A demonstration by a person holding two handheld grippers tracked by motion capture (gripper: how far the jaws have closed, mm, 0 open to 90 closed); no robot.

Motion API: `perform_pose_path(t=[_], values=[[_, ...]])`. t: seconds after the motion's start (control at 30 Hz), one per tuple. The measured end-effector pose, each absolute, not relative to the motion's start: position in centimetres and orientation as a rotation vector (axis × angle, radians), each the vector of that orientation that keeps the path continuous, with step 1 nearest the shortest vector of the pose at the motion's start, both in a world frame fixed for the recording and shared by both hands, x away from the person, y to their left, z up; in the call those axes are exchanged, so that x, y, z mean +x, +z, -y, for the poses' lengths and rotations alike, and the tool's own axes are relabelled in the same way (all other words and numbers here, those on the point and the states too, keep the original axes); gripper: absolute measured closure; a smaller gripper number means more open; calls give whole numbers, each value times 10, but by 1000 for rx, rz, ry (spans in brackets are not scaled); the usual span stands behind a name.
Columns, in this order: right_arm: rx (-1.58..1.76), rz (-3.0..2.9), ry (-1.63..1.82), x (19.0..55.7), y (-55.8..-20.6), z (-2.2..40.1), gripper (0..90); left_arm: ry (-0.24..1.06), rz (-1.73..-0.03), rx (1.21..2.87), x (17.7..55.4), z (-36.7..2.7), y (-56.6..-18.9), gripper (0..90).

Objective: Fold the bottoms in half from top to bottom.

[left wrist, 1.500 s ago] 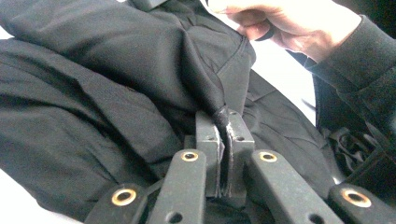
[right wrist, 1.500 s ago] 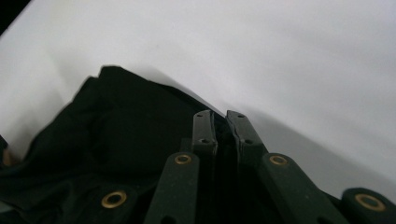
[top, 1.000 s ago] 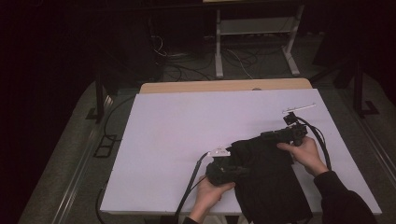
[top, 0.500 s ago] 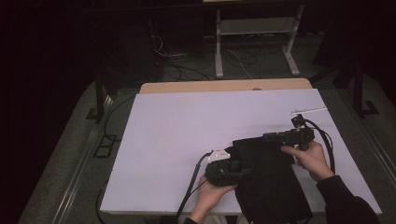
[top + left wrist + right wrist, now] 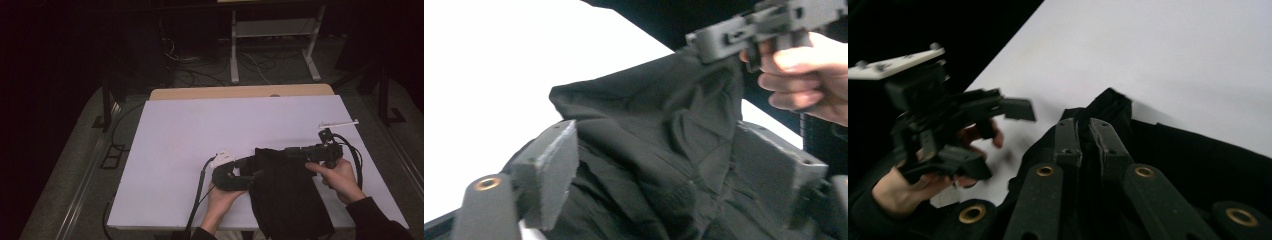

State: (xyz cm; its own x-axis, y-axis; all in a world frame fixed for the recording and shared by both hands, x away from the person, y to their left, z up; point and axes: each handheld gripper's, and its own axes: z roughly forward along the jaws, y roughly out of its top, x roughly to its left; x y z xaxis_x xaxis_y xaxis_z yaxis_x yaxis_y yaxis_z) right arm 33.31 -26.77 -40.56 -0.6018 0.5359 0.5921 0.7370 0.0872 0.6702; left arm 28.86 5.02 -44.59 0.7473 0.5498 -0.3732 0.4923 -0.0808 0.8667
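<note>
A black garment (image 5: pixel 287 195) lies crumpled on the white table (image 5: pixel 200 130) near its front edge. My left gripper (image 5: pixel 252 169) is at the garment's left side. In the left gripper view its jaws have just been opening and now stand wide apart. Folds of the garment (image 5: pixel 649 130) lie loosely between the grey pads (image 5: pixel 551 172). My right gripper (image 5: pixel 289 149) points left at the garment's far edge. In the right gripper view it (image 5: pixel 1085 131) is shut on a pinched ridge of the black cloth (image 5: pixel 1198 155).
A thin white strip (image 5: pixel 339 122) lies on the table beyond my right hand. A wooden tabletop edge (image 5: pixel 240 92) adjoins the far side, with a white metal rack (image 5: pixel 272 35) and cables on the dark floor behind. White surface spreads to the left and far side.
The left gripper's jaws have opened off the cloth. My right hand has moved a little right and up, drawing the garment's far edge with it.
</note>
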Motion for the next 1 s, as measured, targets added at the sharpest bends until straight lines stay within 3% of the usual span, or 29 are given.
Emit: perform_pose_path(t=[0.17, 1.0], values=[[-1291, 2158, -1534, 325, -403, 269, 815, 80, -836, 1711, 295, -52, -441, 145], [-1161, 2175, -1489, 284, -421, 276, 812, 113, -883, 1690, 310, -58, -435, 138]])
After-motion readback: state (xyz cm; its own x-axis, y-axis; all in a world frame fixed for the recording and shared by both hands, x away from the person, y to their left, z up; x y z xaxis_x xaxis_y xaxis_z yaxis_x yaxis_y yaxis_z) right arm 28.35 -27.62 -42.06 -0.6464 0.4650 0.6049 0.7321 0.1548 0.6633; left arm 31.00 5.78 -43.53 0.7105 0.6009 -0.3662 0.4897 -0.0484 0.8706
